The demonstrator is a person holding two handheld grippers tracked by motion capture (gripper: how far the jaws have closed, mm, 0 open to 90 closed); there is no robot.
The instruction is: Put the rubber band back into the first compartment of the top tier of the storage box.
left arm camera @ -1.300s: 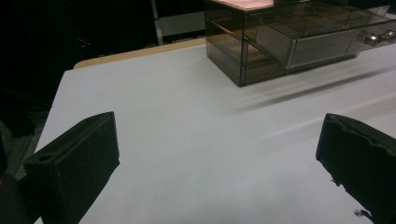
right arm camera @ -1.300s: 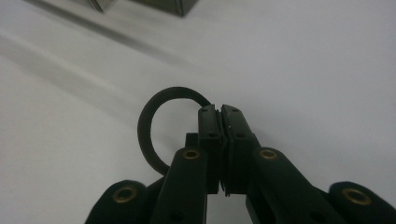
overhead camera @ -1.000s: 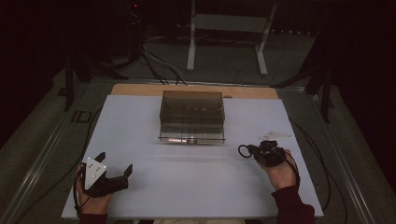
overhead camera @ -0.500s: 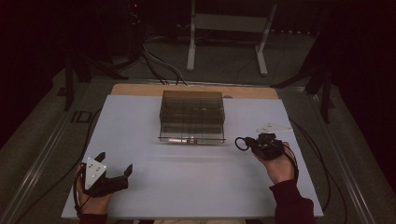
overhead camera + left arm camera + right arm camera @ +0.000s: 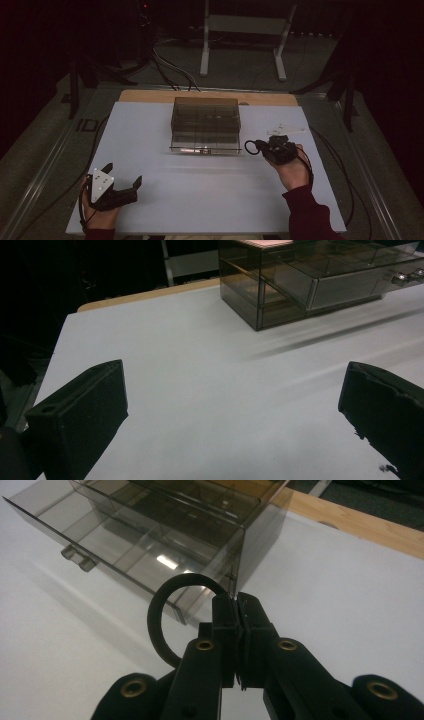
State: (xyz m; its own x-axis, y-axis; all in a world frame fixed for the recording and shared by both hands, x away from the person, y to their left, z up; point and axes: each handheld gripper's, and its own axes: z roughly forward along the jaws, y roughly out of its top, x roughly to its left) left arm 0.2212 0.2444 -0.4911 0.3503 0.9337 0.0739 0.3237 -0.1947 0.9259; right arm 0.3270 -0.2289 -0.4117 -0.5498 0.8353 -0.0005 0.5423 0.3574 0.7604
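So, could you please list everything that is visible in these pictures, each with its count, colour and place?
Smoky transparent plastic drawer box: one, grey-brown, middle of the table toward the far edge; its bottom drawer stands pulled out a little.
Black rubber ring: one, black, pinched in the right gripper, just right of the box.
White sheet covering the table: one, white, under everything.
Wooden table edge: one, light brown, showing behind the white sheet.
White metal stand: one, white, on the floor beyond the table.
Black cables: several, black, on the floor beyond the table.
Left gripper: one, black with a grey plate, near left corner, jaws wide open, nothing between them.
Right gripper: one, black, jaws shut on the ring.
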